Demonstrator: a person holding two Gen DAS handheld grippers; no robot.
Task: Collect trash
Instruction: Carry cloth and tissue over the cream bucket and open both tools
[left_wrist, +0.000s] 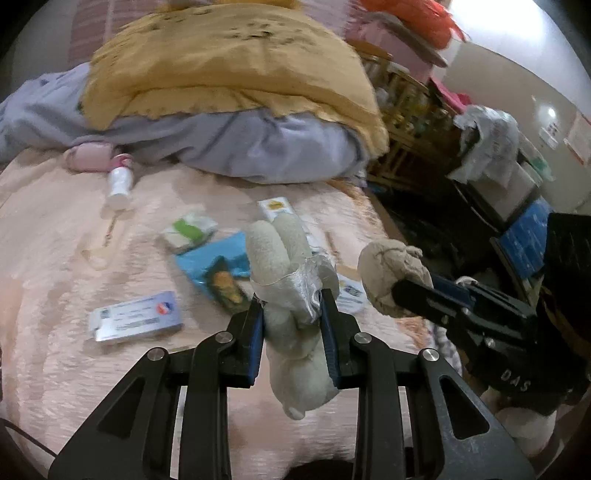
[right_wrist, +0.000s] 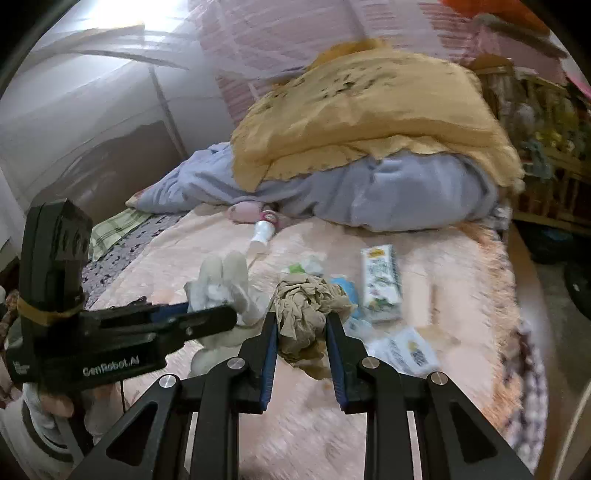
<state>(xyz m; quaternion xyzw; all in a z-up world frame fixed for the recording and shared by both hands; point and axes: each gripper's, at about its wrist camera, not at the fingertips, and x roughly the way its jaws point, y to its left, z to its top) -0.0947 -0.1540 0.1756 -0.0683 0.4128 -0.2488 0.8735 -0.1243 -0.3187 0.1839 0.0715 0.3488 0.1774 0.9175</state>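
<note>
My left gripper (left_wrist: 291, 308) is shut on a pale plush rabbit (left_wrist: 280, 258) with a silvery bow, lifted above the pink bedspread (left_wrist: 55, 258). My right gripper (right_wrist: 301, 321) is shut on a crumpled ball of brown paper (right_wrist: 306, 306), also held off the bed. Both grippers hang side by side: the right gripper (left_wrist: 402, 291) with its paper ball (left_wrist: 388, 273) shows at the right of the left wrist view. Litter lies below on the bed: a blue packet (left_wrist: 214, 266), a green and white tissue pack (left_wrist: 190, 230), a flat printed box (left_wrist: 136, 317) and a drink carton (right_wrist: 380, 284).
A white bottle (left_wrist: 118, 184) lies by a heap of lilac duvet (left_wrist: 258, 147) under a yellow blanket (left_wrist: 229, 62) at the head of the bed. A wooden cot (left_wrist: 406, 110) and cluttered boxes (left_wrist: 524, 236) stand past the bed's right edge.
</note>
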